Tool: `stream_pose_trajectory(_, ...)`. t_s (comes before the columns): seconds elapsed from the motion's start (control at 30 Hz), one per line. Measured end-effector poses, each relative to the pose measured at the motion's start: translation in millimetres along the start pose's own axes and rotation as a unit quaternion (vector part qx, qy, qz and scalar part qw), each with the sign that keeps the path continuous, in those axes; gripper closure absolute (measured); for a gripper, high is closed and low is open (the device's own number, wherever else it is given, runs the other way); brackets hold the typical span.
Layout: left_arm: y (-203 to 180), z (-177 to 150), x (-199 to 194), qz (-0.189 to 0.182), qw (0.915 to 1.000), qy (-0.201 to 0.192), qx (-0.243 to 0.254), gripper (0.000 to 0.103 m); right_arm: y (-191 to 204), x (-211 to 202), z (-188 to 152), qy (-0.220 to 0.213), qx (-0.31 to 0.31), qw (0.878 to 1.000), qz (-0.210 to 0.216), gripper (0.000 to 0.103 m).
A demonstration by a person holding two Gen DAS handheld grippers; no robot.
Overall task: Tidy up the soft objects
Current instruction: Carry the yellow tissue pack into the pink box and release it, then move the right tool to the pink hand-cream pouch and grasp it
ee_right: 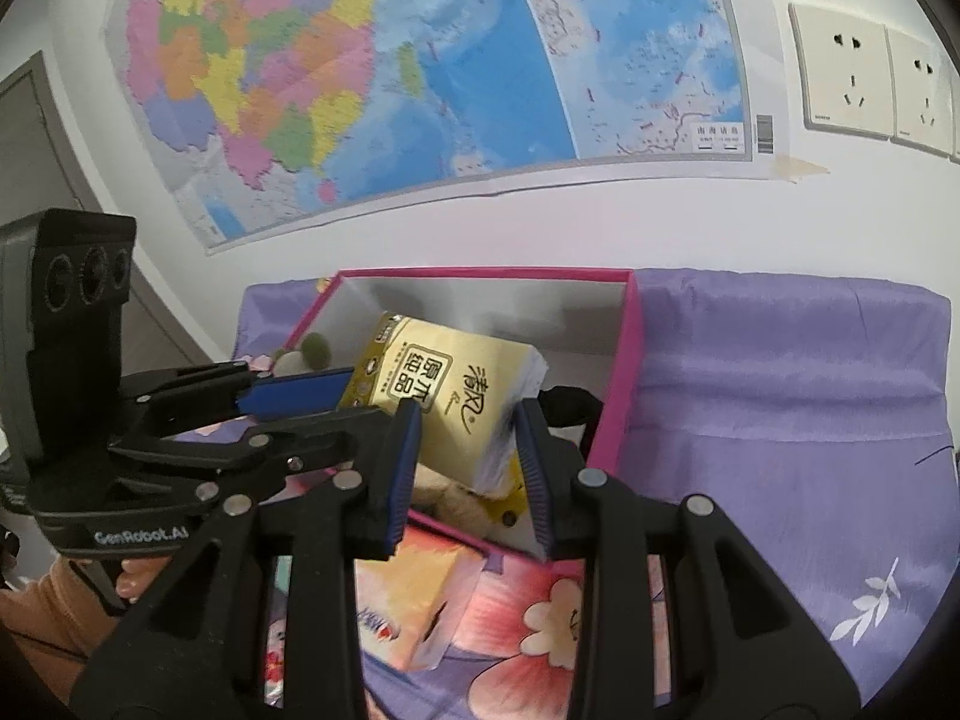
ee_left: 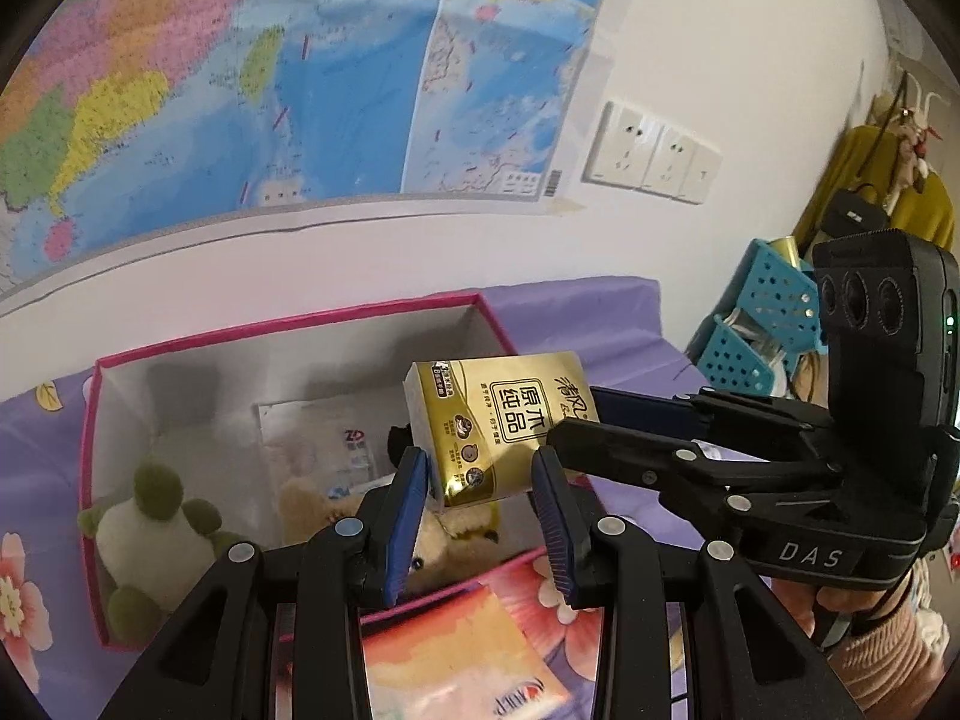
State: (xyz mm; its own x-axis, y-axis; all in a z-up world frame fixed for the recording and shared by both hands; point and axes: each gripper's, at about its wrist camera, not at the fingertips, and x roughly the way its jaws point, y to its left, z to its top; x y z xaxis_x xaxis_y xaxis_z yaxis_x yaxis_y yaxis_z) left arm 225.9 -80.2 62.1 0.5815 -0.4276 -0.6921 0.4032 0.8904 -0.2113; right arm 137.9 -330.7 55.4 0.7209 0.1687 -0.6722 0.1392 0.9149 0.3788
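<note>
Hovering tilted over the open pink box (ee_left: 288,321), not yet inside: the gold tissue pack (ee_left: 498,438), label facing up, lower corner dipping toward the tan plush bear (ee_left: 432,540). Being pinched from two sides, by the look of it. Closing on the pack's lower end, the left gripper (ee_left: 480,456), jaws about pack-width apart, pads seeming to touch the wrapper. Straddling the other end, the right gripper (ee_right: 467,414), likewise part-open and pressing in.

Risking, first, a slip: glossy film sliding between pads while the soft pack is giving under the squeeze. Letting go with one gripper before the other probably swinging the pack sideways, possibly dropping it onto the near rim and out onto the purple cloth (ee_right: 780,390) beside the orange tissue pack (ee_left: 456,642).

Risking, second, a bad landing: coming down on the bear and the green-and-white plush (ee_left: 150,528), leaving the pack propped up instead of lying flat, or burying the clear plastic packet (ee_left: 318,444) against the back wall.

Risking, third, fingers catching the rim while lowering, tipping the light box.
</note>
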Motion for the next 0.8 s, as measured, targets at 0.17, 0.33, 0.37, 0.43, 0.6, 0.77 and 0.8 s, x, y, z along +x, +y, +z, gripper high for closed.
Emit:
stream_pose_trajectory(0.17,9,8,19,0.012,0.9997,0.019,-0.013,0.068,-8,20,7,0.014,0.006,1.000,-0.013,0.068)
stream_pose_trajectory(0.33,20,14,29,0.019,0.9988,0.030,-0.034,0.068,-16,36,12,0.021,0.018,0.999,-0.023,0.069)
stream_pose_trajectory(0.37,22,15,31,0.023,0.9985,0.032,-0.039,0.068,-17,39,13,0.021,0.020,0.999,-0.026,0.069)
stream_pose_trajectory(0.43,24,16,34,0.037,0.9977,0.032,-0.046,0.068,-18,41,13,0.018,0.024,0.999,-0.033,0.069)
stream_pose_trajectory(0.6,21,9,25,0.042,0.9983,0.020,-0.035,0.067,-11,36,7,0.016,0.012,0.999,-0.027,0.069)
stream_pose_trajectory(0.77,13,-1,0,0.041,0.9990,-0.007,-0.017,0.065,-4,18,0,0.011,0.008,1.000,-0.013,0.069)
stream_pose_trajectory(0.8,12,-5,-9,0.036,0.9991,-0.015,-0.014,0.065,-2,13,-1,0.008,0.009,1.000,-0.006,0.069)
